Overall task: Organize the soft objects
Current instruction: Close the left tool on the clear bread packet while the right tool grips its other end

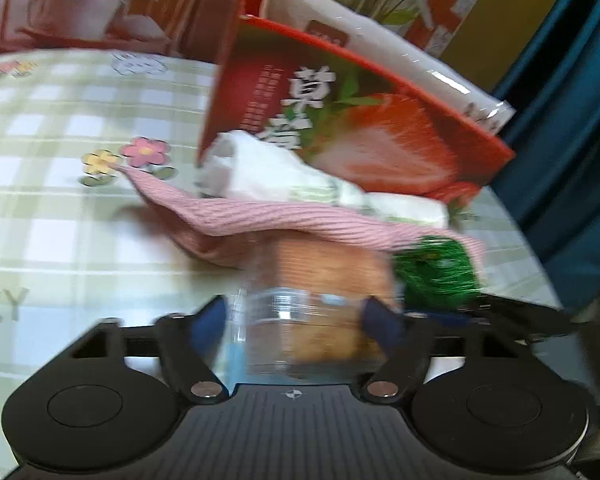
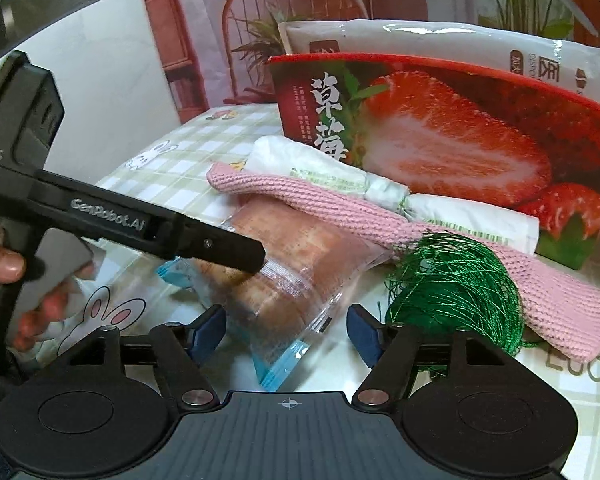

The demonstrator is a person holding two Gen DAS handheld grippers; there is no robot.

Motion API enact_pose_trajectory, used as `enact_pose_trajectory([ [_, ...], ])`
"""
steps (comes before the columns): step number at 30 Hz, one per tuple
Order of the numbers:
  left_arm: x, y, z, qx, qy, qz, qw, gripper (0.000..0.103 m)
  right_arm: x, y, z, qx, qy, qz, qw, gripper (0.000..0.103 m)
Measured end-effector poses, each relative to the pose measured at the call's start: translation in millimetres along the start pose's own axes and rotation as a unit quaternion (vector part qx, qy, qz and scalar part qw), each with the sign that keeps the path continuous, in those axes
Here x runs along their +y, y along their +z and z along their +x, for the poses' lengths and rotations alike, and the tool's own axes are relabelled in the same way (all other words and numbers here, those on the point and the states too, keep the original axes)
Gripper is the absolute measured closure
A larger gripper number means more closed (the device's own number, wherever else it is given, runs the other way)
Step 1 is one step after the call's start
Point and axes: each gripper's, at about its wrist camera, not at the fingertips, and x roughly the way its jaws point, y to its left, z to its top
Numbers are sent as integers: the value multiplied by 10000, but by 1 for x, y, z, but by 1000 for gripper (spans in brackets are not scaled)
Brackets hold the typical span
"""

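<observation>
Nearest us, our left gripper (image 1: 296,320) has the bread bag (image 1: 324,280) between its jaws. The blue pads look pressed against both sides of the clear wrapper, though that view is blurred. From the right wrist view our right gripper (image 2: 286,334) hangs released over the near end of the same bag, and neither pad touches it.

Going by size, the strawberry box (image 2: 460,140) stands upright toward the far edge of the tabletop (image 1: 60,200). Only a flat white packet (image 2: 440,40) sticks up out of it, so we judge that one item is stowed. We cannot see whether anything else lies inside.

Everything else is outside the box, heaped just in front of it:
- The pink knitted cloth (image 2: 560,292) lies stretched across the heap, with one end draped over the far end of the bread bag.
- The bread bag lies flat under that cloth, with its near end toward us.
- The white wrapped bundle (image 2: 320,164) rests against the box front, touching the cloth.
- The green thread ball (image 2: 456,280) sits on the cloth's near edge, just beside the bread.

We think the task is at an early stage, with four soft things left to put away. The bread looks like the step in hand, and it will need to slide out from under the cloth without dragging the cloth along.
</observation>
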Motion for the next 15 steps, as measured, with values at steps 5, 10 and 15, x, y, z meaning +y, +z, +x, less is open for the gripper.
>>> enact_pose_trajectory([
  [5, -1, 0, 1, 34, -52, -15, 10000, 34, 2, 0, 2, -43, 64, -88, 9999, 37],
  [10, -8, -7, -7, -72, 62, 87, 9999, 45, -1, -2, 2, -38, 86, -25, 10000, 37],
  [15, -31, -27, -15, -321, 267, 278, 9987, 49, -2, -4, -1, -73, 174, 68, 9998, 37],
])
